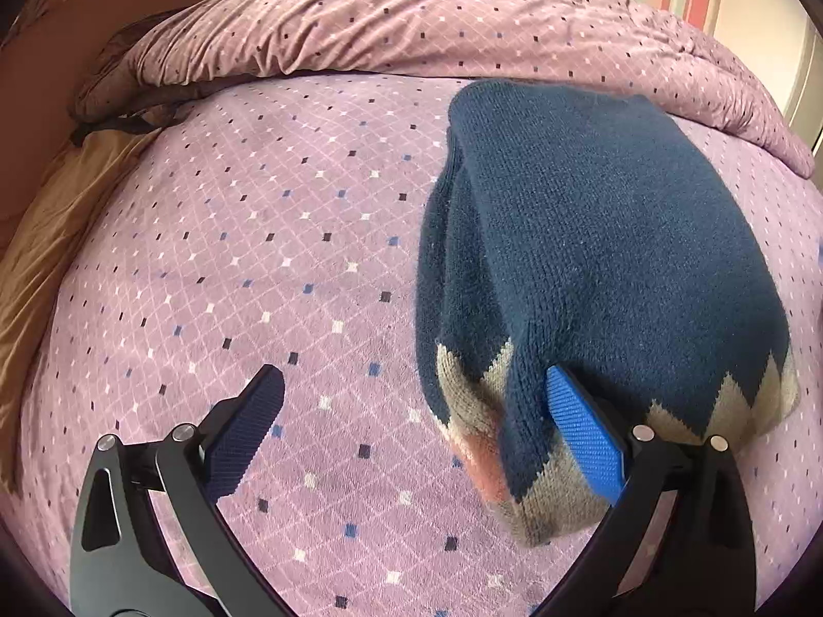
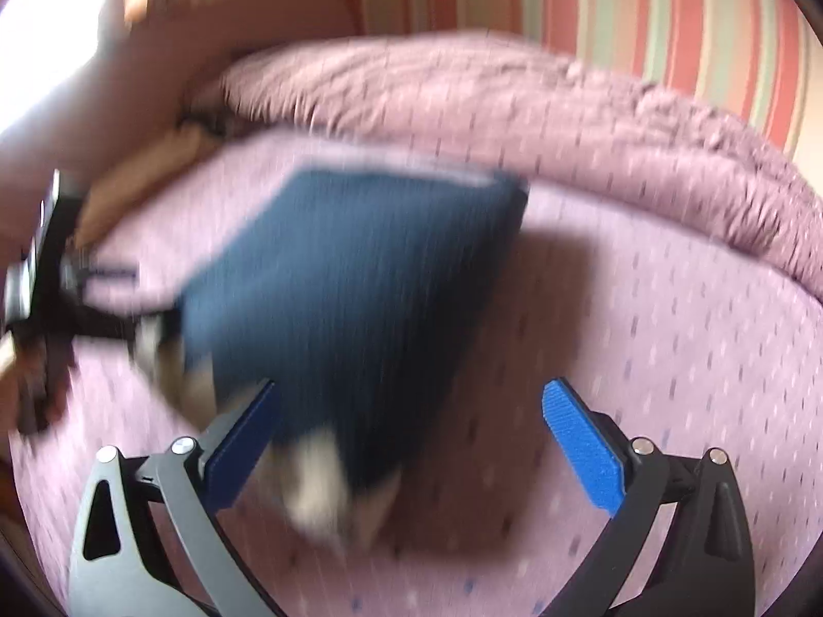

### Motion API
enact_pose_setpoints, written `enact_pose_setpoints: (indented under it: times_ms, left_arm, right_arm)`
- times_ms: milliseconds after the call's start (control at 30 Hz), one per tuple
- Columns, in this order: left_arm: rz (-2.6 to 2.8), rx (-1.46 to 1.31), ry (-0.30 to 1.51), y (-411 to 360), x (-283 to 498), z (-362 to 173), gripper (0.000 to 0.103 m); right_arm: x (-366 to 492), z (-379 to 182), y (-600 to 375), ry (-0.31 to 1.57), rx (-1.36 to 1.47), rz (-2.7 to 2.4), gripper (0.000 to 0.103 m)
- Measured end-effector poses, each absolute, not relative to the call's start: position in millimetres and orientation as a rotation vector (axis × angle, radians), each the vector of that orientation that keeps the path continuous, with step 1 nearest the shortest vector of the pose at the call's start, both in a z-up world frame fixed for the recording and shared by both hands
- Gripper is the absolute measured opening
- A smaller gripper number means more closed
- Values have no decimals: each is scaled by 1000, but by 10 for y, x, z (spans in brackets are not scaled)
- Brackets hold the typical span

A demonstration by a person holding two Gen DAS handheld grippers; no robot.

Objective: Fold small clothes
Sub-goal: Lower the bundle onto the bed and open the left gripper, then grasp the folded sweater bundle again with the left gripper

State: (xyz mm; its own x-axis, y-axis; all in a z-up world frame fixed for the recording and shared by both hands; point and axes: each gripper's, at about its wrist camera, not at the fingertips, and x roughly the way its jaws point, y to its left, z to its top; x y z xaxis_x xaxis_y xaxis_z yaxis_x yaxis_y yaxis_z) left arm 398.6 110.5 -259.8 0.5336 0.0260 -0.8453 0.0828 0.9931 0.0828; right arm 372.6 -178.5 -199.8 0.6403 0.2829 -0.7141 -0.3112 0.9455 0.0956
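Observation:
A dark blue knit sweater [image 1: 607,236] with a beige and orange zigzag hem lies folded in a thick bundle on the pink patterned bed cover [image 1: 257,257]. My left gripper [image 1: 411,421] is open; its right pad [image 1: 581,432] lies against the sweater's hem and the left pad is on bare cover. In the blurred right wrist view the sweater [image 2: 360,283] lies between me and the bed's far side. My right gripper [image 2: 411,442] is open, with the hem between its pads. The left gripper [image 2: 56,277] shows at the left edge there.
A rumpled pink duvet [image 1: 411,15] is bunched along the far side of the bed. A tan sheet [image 1: 46,236] hangs at the left edge. A striped curtain [image 2: 643,15] stands behind the bed.

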Motion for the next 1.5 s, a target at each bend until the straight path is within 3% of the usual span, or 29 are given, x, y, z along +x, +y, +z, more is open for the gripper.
enact_pose_setpoints:
  times_ms: [300,433,600,967,1333,1500]
  left_arm:
    - [-46,118,1002,1286,3914,-2435,100]
    - [-29,117,1002,1481,3899,-2402,100]
    - [-9,50,1019,1677,3964,-2445,100]
    - [-103,16,1034,1258,4297,-2494,100]
    - [-294,-297,1023,1333,4453,-2504,100]
    - [-324,-318,1128,1186,4623,-2796,100]
  right_arm:
    - [4974,-2157,-1327,889,5,405,101]
    - [5040,-2615,-936,1012,-185,406,102]
    - [5086,-2654,-909,1042,-193,406,102]
    - [4401,-2132,-1425,907,-57,317,101]
    - [3621,-2428,-1981,984,61,181,101]
    - [3587,-2465,-2011,1002,55,179,101]
